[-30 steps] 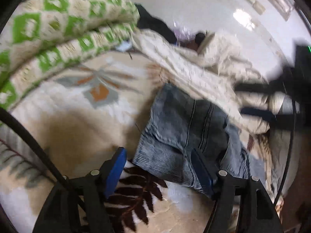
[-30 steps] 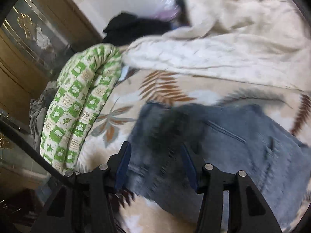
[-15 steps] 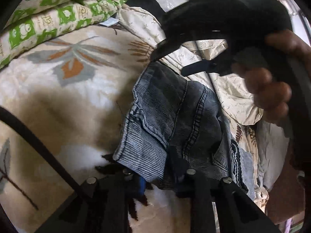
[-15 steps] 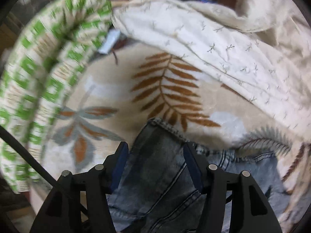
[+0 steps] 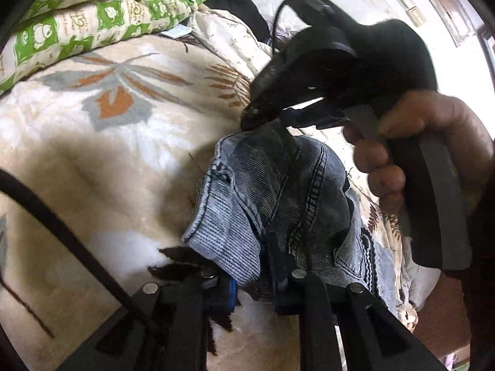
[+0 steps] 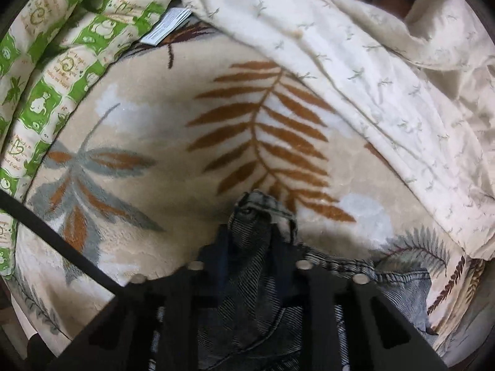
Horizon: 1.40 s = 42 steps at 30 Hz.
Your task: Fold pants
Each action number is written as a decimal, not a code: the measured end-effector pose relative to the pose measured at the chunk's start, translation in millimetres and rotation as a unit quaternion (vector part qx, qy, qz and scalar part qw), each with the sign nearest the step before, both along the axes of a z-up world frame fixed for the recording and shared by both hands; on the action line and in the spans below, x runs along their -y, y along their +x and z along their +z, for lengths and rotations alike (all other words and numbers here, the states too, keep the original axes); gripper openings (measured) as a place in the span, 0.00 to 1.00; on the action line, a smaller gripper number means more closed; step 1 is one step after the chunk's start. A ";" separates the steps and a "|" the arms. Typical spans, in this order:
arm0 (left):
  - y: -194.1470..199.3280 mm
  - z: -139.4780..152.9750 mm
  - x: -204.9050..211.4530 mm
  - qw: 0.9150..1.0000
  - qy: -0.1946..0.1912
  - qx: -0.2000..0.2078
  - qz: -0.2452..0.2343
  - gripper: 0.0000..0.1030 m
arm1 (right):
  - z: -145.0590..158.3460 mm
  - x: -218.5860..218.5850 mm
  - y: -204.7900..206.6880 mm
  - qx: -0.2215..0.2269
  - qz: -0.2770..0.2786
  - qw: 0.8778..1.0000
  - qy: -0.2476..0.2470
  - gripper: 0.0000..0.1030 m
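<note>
Far left on my left wrist view, green-and-cream quilt (image 5: 102, 15) rolled up along the top edge of the leaf-print blanket (image 5: 92, 160) that covers the bed. My left gripper (image 5: 252, 278) sits low centre, fingers closed tight on the near hem corner of the grey-blue denim pants (image 5: 278, 191), cloth bunched between the blue pads (image 5: 230, 292). Pants lie bunched on the blanket in the middle of frame, lifted a bit at both pinched ends. Further right and above, my right gripper (image 5: 247, 120) comes in from the upper right, its tip on the far edge of the pants; the right hand (image 5: 411, 145) wraps its handle. Right wrist view, left to right: same quilt (image 6: 46, 71) on the left, a white care label (image 6: 168, 26) at its edge, blanket (image 6: 154, 142) with a brown fern in the middle, cream patterned sheet (image 6: 386, 86) heaped on the right. Right gripper (image 6: 252, 244) bottom centre, clamped on a fold of the pants (image 6: 253, 278), denim poking up between the fingers and trailing off lower right.
</note>
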<state>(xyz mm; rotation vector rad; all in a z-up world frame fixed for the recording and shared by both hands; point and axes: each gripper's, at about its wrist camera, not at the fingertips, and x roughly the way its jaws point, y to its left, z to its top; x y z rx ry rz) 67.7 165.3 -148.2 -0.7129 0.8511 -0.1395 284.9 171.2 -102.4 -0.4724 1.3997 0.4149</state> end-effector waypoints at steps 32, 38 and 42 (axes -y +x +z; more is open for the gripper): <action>-54.8 112.6 238.7 0.936 0.131 0.204 -0.255 0.10 | 141.4 357.2 -82.8 0.151 -0.183 0.918 0.319 0.10; -49.2 88.0 308.5 0.922 0.163 0.172 -0.305 0.10 | 102.2 441.5 -89.4 0.142 -0.234 0.892 0.360 0.10; -45.6 68.7 340.5 0.918 0.184 0.146 -0.319 0.10 | 66.8 483.8 -90.4 0.120 -0.265 0.878 0.379 0.09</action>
